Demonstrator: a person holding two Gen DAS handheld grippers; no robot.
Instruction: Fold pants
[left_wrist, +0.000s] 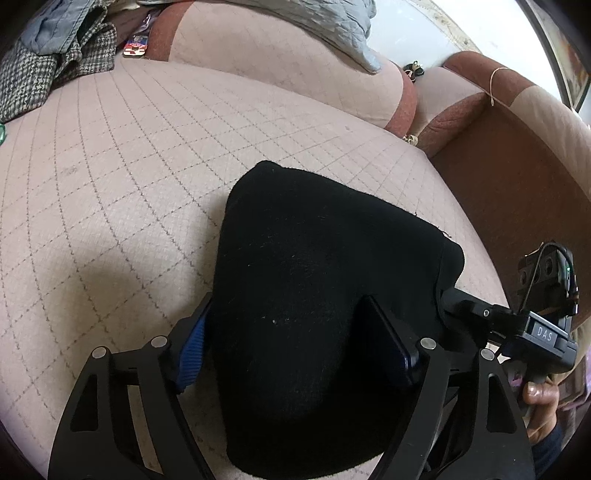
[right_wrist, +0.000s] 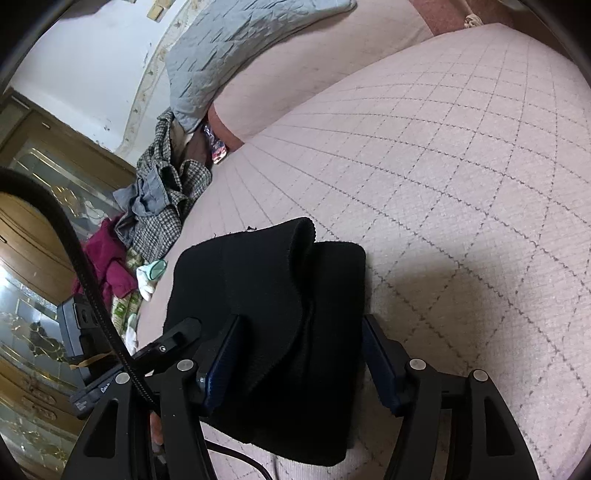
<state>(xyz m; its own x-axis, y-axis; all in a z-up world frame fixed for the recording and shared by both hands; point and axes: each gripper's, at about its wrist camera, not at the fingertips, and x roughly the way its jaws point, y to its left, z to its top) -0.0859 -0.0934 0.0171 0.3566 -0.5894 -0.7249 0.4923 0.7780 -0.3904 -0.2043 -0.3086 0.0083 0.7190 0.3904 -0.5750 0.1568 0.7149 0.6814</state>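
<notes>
We are gripping the black pants (left_wrist: 325, 295), already a small bundle on the sofa seat (left_wrist: 129, 166), with left claw (left_wrist: 295, 354) and right claw (right_wrist: 299, 362) both half-closed on cloth; next, probably, lowering and releasing evenly.
</notes>
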